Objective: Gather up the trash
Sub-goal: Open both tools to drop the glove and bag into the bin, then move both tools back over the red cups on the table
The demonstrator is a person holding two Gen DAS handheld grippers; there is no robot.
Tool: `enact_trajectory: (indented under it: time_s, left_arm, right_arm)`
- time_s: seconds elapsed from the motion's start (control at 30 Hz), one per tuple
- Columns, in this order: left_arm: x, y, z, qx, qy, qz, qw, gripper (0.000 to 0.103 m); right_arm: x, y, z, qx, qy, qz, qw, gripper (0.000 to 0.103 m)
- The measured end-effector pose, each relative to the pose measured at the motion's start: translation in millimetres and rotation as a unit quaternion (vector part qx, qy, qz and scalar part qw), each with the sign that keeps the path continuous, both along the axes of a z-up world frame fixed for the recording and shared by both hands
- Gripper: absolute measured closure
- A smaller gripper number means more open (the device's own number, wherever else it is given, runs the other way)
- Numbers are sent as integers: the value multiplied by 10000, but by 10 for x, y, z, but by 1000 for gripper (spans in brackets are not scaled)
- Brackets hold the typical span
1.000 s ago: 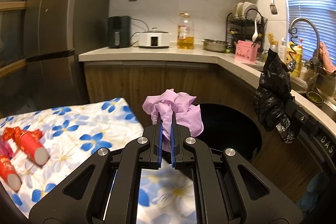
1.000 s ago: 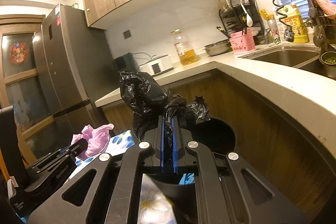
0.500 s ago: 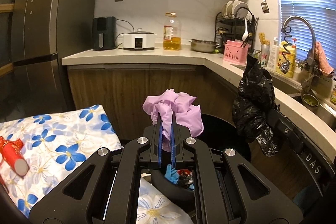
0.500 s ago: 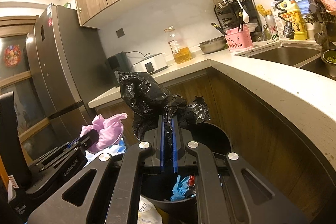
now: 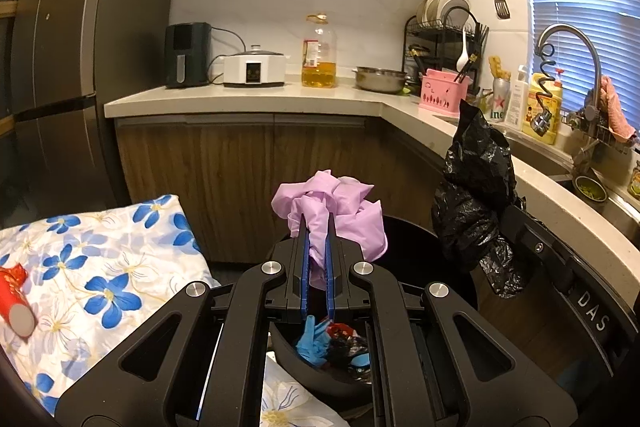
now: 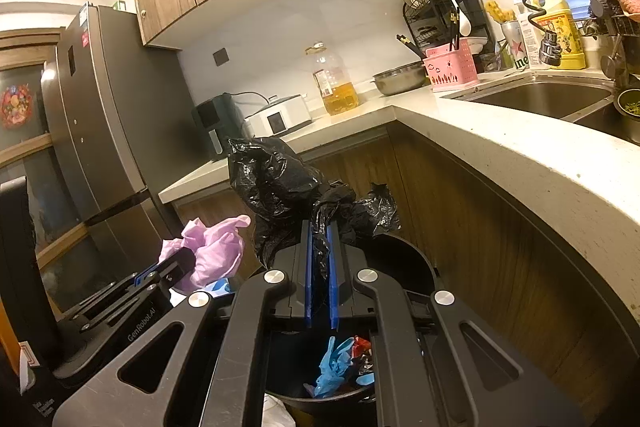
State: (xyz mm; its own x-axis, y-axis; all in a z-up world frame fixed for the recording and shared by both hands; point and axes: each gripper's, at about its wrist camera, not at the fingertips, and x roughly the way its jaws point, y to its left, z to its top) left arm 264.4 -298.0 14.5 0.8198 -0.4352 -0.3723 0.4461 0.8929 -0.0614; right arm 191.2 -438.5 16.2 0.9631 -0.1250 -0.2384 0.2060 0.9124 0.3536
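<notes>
The left gripper (image 5: 316,227) is clamped on a crumpled pink plastic wad (image 5: 340,203), its blue pads pinching a fold while the rest of the wad bunches up past and above the fingertips. Directly below and just ahead of those fingertips sits a black trash bin (image 5: 440,243), its mouth open under the gripper; inside, seen between the gripper's arms, lie a blue glove (image 5: 314,341) and some red and black scraps whose kind is hard to make out. To this gripper's left and below is a cloth with blue flowers (image 5: 100,267), with a red paper cup (image 5: 14,303) lying on it at the far left edge.

The right gripper (image 6: 320,231) is closed tight on a crumpled black plastic bag (image 6: 276,187), which balloons up and to the left of the fingertips. It is held beside the left gripper, to that one's right, and also over the bin's opening. To the right of the right gripper runs the pale countertop (image 6: 540,155), with the sink (image 6: 540,99) beyond it.
</notes>
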Motion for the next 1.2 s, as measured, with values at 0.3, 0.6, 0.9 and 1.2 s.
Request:
enact_trajectory:
  time_s: [0.3,0.6,0.9,1.2]
  left_arm:
    - [84,-40,-75,-17,101,-78,9999,97]
    - [161,-44,-200,-2,259,-189,9995,65]
    - [155,302,-252,-363,458,160,9982,29]
    - [-200,648,-262,-348,309,582,9972,14]
  right_arm:
    - [88,-11,-6,52,13,33,10000,90]
    - [77,-54,-40,126,64,-88,9999,63]
    - [-80,-19,-53,122,104,-175,9997,33]
    - [-304,118,-64,284,0,-27,9996,26]
